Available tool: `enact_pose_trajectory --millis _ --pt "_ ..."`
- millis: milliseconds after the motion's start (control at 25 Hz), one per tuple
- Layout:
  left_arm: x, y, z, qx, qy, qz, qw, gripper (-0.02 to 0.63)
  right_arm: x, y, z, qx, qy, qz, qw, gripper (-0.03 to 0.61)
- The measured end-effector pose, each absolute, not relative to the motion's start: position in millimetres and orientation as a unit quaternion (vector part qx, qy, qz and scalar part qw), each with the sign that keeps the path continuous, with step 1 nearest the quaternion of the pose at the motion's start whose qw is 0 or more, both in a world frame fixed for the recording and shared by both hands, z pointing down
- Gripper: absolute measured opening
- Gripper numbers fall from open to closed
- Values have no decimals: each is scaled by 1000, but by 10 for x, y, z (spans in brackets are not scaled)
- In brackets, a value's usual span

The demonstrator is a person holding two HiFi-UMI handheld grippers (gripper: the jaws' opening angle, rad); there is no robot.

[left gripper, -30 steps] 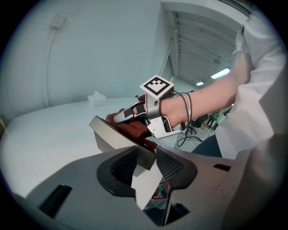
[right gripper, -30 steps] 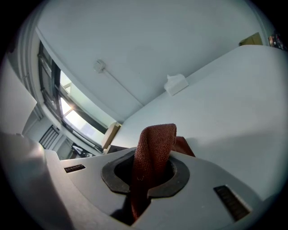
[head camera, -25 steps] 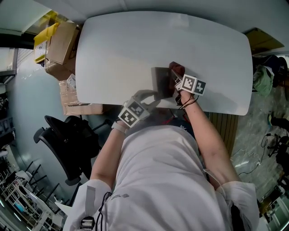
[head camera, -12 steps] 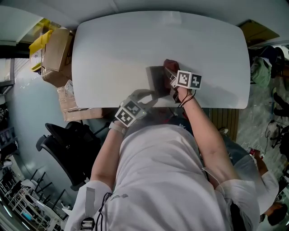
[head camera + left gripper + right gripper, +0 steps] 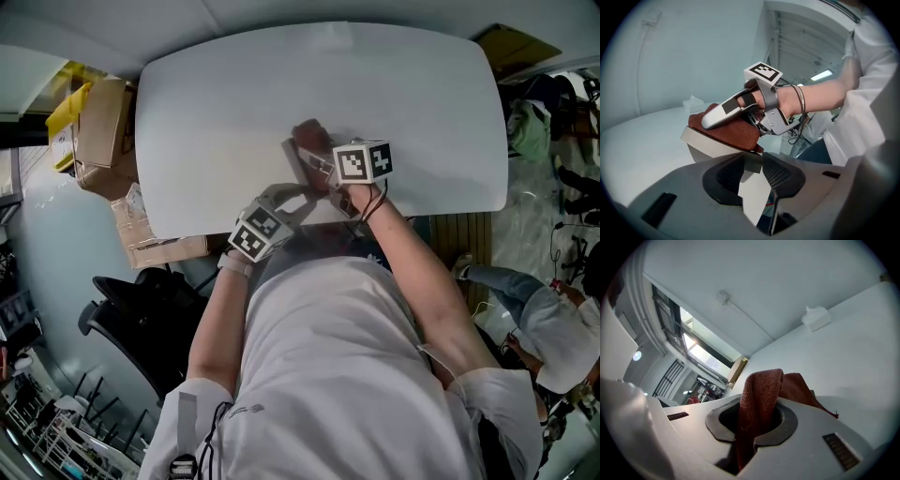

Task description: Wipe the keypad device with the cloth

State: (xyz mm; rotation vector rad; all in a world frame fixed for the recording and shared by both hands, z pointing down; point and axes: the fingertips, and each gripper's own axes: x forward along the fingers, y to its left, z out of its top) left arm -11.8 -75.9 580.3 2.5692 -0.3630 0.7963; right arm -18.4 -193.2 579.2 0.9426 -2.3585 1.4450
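The grey keypad device (image 5: 298,167) lies near the front edge of the white table (image 5: 234,103). A reddish-brown cloth (image 5: 309,137) rests on its top face. My right gripper (image 5: 321,156) is shut on the cloth and presses it against the device. In the right gripper view the cloth (image 5: 759,394) bulges up between the jaws of that gripper (image 5: 752,432). My left gripper (image 5: 298,194) is shut on the device's near corner; its own view shows the device (image 5: 705,143) wedged between its jaws (image 5: 757,183), under the cloth (image 5: 731,133).
Cardboard boxes (image 5: 98,122) stand on the floor left of the table, and a black office chair (image 5: 141,309) stands at my lower left. A white tissue box (image 5: 816,317) sits far off on the table. Another person (image 5: 553,328) is at the right.
My right gripper has dragged the cloth leftward across the device, from its right edge toward the middle. The left gripper keeps its hold on the near corner.
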Motion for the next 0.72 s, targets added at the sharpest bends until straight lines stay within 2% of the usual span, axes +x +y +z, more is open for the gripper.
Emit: enact_pose_trajectory --millis 360,720 --pt "-83 -771 5798 926 -131 283 210 124 -41 -1509 5866 288 -800 512 119 54" --pt "-79 -770 5785 926 -150 275 212 124 578 -1364 6338 373 -758 510 162 54"
